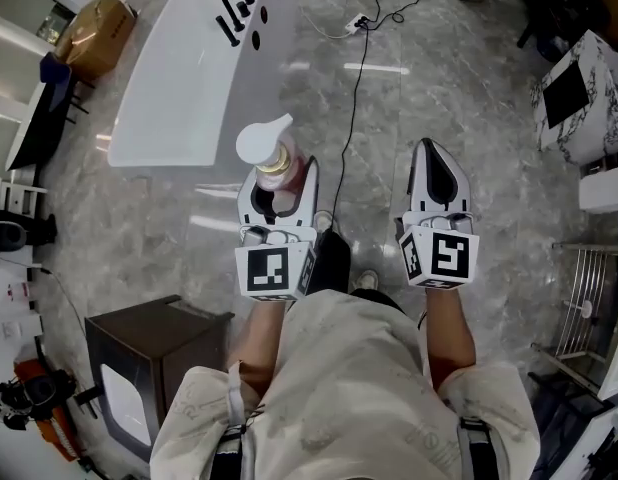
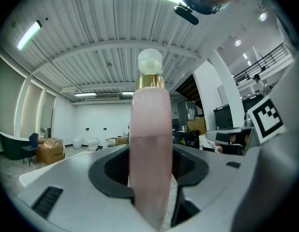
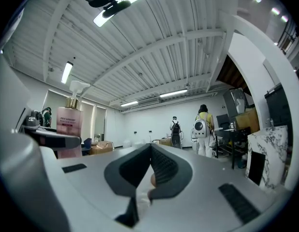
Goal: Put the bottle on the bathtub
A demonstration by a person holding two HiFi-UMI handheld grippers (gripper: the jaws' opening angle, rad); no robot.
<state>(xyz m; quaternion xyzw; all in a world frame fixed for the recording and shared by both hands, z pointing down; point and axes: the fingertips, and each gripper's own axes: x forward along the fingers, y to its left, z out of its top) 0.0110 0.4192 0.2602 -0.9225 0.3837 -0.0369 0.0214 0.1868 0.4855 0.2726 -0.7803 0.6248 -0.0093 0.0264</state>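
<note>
Head view has your left gripper (image 1: pixel 281 176) clamped on the pink pump bottle (image 1: pixel 273 156), upright between its jaws over the floor, well apart from the white bathtub (image 1: pixel 189 78); your right gripper (image 1: pixel 436 155) has its jaws together, empty

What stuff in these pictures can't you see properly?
- Bottle bottom: head view, hidden inside the left hand-held gripper that holds it.
- Bottle label: right gripper view, too small to read.
- Bathtub far end: head view, cut off by the top edge.
- Black shapes on the bathtub: head view, too small to tell what they are.
</note>
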